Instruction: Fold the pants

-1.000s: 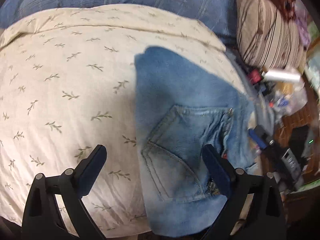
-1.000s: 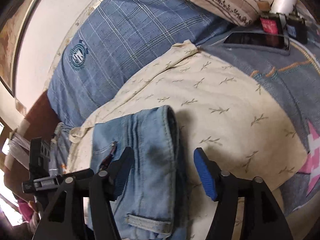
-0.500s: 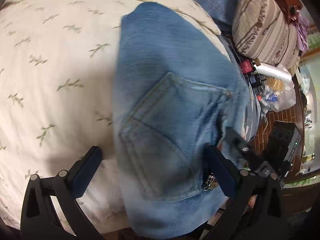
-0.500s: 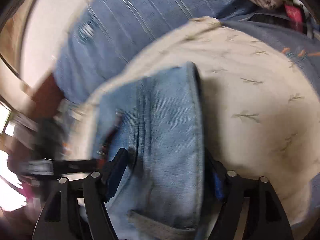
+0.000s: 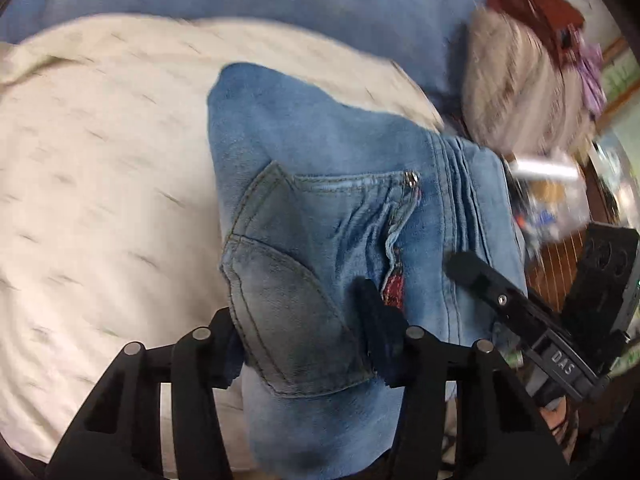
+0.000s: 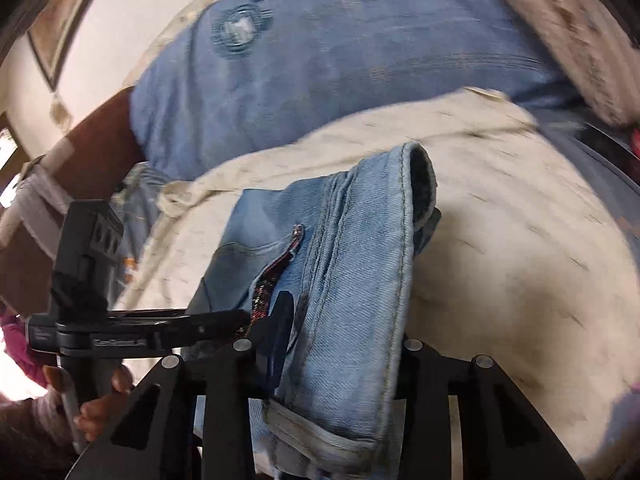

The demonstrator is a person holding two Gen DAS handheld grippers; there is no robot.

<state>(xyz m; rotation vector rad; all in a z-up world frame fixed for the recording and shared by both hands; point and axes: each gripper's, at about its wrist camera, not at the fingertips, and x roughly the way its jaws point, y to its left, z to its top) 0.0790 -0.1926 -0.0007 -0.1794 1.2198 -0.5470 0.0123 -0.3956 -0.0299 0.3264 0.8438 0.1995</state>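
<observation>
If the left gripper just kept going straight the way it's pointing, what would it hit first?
Nothing new: the left gripper is already closed on the folded jeans, so denim fills its path. Beyond their far edge lies the cream bedsheet, though depth is hard to judge in this view.

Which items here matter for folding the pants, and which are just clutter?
In the job:
jeans
left gripper, clamped on them
right gripper, clamped on them
cream sheet beneath

Lying about:
striped pillow
blue plaid cover
blurred bedside clutter

Pants (image 5: 320, 168) on sheet (image 5: 100, 160); pillow (image 5: 520, 92) apparently behind-right, beside sheet
</observation>
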